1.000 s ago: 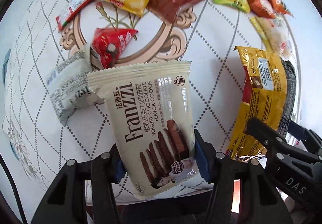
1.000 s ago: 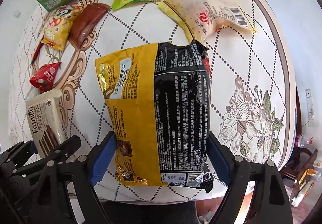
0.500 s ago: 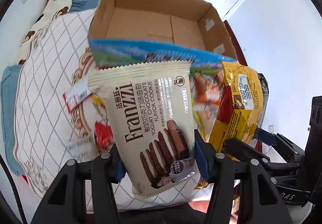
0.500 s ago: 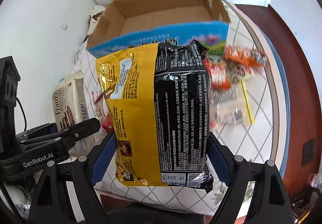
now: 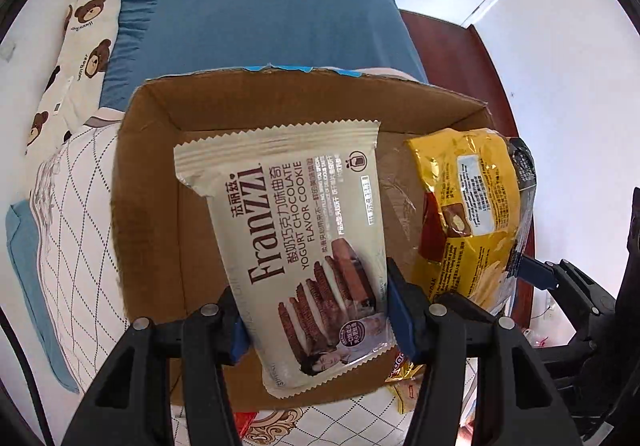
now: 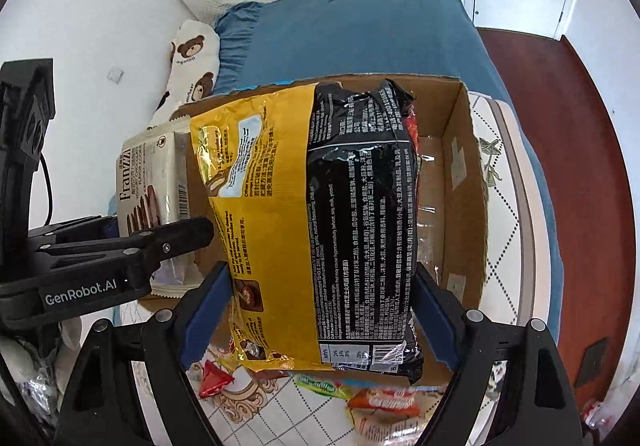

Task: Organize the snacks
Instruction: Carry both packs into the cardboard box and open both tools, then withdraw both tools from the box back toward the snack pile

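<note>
My left gripper (image 5: 316, 310) is shut on a cream Franzzi cookie pack (image 5: 296, 230) and holds it over the open cardboard box (image 5: 152, 181). My right gripper (image 6: 320, 310) is shut on a yellow and black noodle bag (image 6: 320, 213), also held over the box (image 6: 460, 181). The noodle bag shows at the right of the left wrist view (image 5: 472, 213). The cookie pack shows at the left of the right wrist view (image 6: 148, 181), in the left gripper (image 6: 120, 250). The box floor that shows is bare.
Loose snacks lie on the quilted cloth below the box: a red pack (image 6: 212, 382), a green one (image 6: 320, 390), an orange one (image 6: 384, 402). A blue bed (image 5: 256, 17) and a bear-print pillow (image 5: 76, 45) lie beyond. Red-brown floor (image 6: 568, 165) is at right.
Both grippers have lifted their packs off the cloth and carried them forward. The packs now hang over the open box instead of the snack pile.
</note>
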A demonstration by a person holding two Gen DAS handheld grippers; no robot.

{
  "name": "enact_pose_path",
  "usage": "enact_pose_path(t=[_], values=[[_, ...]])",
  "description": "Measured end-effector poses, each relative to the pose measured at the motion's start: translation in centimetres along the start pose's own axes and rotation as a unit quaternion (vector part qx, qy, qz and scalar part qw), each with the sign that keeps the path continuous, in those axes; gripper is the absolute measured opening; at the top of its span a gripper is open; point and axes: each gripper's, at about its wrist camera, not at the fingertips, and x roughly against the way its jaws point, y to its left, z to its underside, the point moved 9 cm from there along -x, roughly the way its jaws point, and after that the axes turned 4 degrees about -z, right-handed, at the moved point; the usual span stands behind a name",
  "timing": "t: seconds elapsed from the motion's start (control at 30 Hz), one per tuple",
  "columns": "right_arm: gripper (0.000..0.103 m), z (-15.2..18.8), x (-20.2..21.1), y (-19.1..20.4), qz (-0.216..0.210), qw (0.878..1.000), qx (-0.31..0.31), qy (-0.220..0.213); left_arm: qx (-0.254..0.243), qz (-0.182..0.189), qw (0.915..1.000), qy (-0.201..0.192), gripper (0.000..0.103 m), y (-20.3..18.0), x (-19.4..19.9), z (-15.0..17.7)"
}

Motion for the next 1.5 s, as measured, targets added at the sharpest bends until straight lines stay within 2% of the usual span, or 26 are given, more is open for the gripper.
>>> enact_pose_path(t=[0.13, 0.23, 0.37, 0.4, 0.5, 0.7, 0.87, 0.97, 1.1, 1.37, 1.5], values=[[0.088, -2.3, -3.7, -2.1, 0.004, 0.999, -0.024, 0.044, 0.000, -0.004, 0.9994, 0.035, 0.054, 0.3, -3.7, -1.7], [0.088, -3.6, -5.5, -3.0, 0.017, 0.998, -0.026, 0.062, 0.006, -0.003, 0.9986, 0.053, 0.054, 0.6, -5.5, -2.7], [0.089, -4.4, -7.4, -4.3, 0.010, 0.996, -0.040, 0.076, 0.018, 0.004, 0.9970, 0.075, 0.056, 0.3, -6.8, -3.1], [0.089, -4.7, -7.8, -4.4, 0.008, 0.996, -0.038, 0.084, 0.018, 0.006, 0.9971, 0.073, 0.062, 0.3, -7.0, -3.4], [0.099, -4.9, -8.8, -5.1, -0.003, 0.993, -0.044, 0.108, 0.015, 0.007, 0.9981, 0.060, 0.094, 0.3, -7.1, -4.2], [0.099, -5.6, -8.3, -6.3, 0.019, 0.994, -0.027, 0.102, 0.022, 0.006, 0.9990, 0.038, 0.095, 0.7, -6.2, -4.1], [0.099, -3.6, -5.8, -7.3, 0.039, 0.996, -0.037, 0.071, 0.035, -0.006, 0.9994, -0.002, 0.095, 1.6, -4.7, -2.9], [0.099, -2.3, -3.9, -7.1, 0.065, 0.997, -0.023, 0.043, 0.035, -0.020, 0.9985, -0.036, 0.095, 2.2, -3.4, -2.0], [0.099, -0.4, -1.3, -6.1, 0.078, 0.997, -0.005, 0.004, 0.036, -0.035, 0.9952, -0.084, 0.095, 2.5, -1.7, -0.6], [0.099, 2.8, 3.7, -3.8, 0.090, 0.993, 0.027, -0.067, 0.025, -0.063, 0.9793, -0.191, 0.095, 2.2, 4.1, 3.6], [0.099, 4.0, 5.9, -2.3, 0.096, 0.989, 0.041, -0.103, 0.021, -0.061, 0.9731, -0.221, 0.095, 2.0, 6.5, 6.0]])
